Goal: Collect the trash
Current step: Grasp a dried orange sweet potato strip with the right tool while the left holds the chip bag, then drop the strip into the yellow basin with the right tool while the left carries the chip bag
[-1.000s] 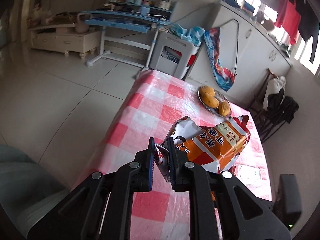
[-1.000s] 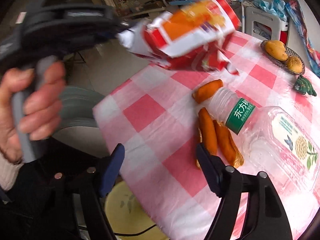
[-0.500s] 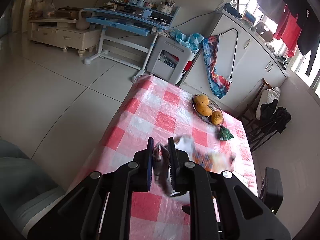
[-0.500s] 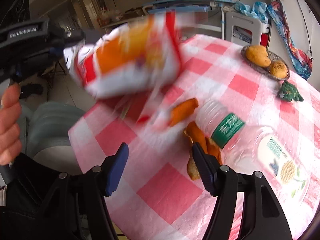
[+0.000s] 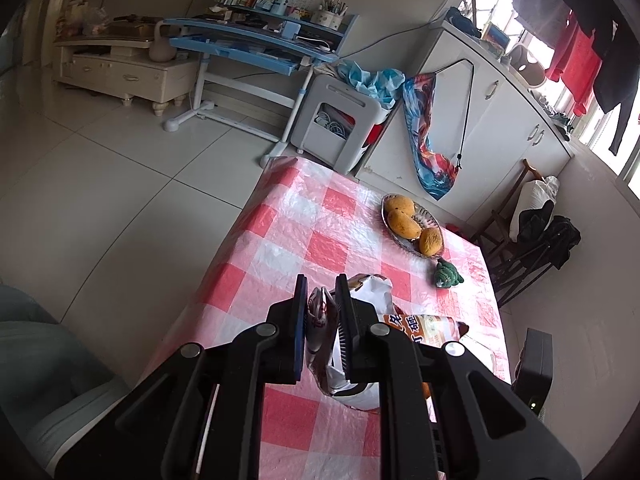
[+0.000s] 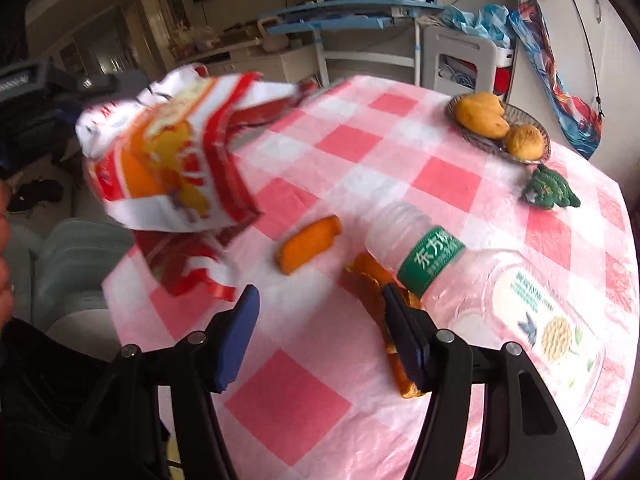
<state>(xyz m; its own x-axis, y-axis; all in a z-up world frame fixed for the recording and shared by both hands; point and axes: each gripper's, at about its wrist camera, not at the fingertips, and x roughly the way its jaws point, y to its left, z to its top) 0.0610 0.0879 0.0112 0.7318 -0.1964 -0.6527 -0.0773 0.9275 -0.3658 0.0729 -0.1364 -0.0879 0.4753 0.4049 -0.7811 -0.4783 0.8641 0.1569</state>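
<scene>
Orange, red and white, the crumpled snack bag (image 6: 168,164) hangs in the air over the near left corner of the pink-checked tablecloth (image 6: 352,144), its edge pinched between the closed jaws of the left gripper (image 5: 322,320). The right gripper (image 6: 320,340) is spread wide and holds nothing, low above the cloth. Just ahead of it lie orange peel pieces (image 6: 310,244) and an empty clear plastic bottle (image 6: 472,276) on its side with a green label. Farther back sit a dish of mangoes (image 6: 500,124) and a green toy (image 6: 550,190)
</scene>
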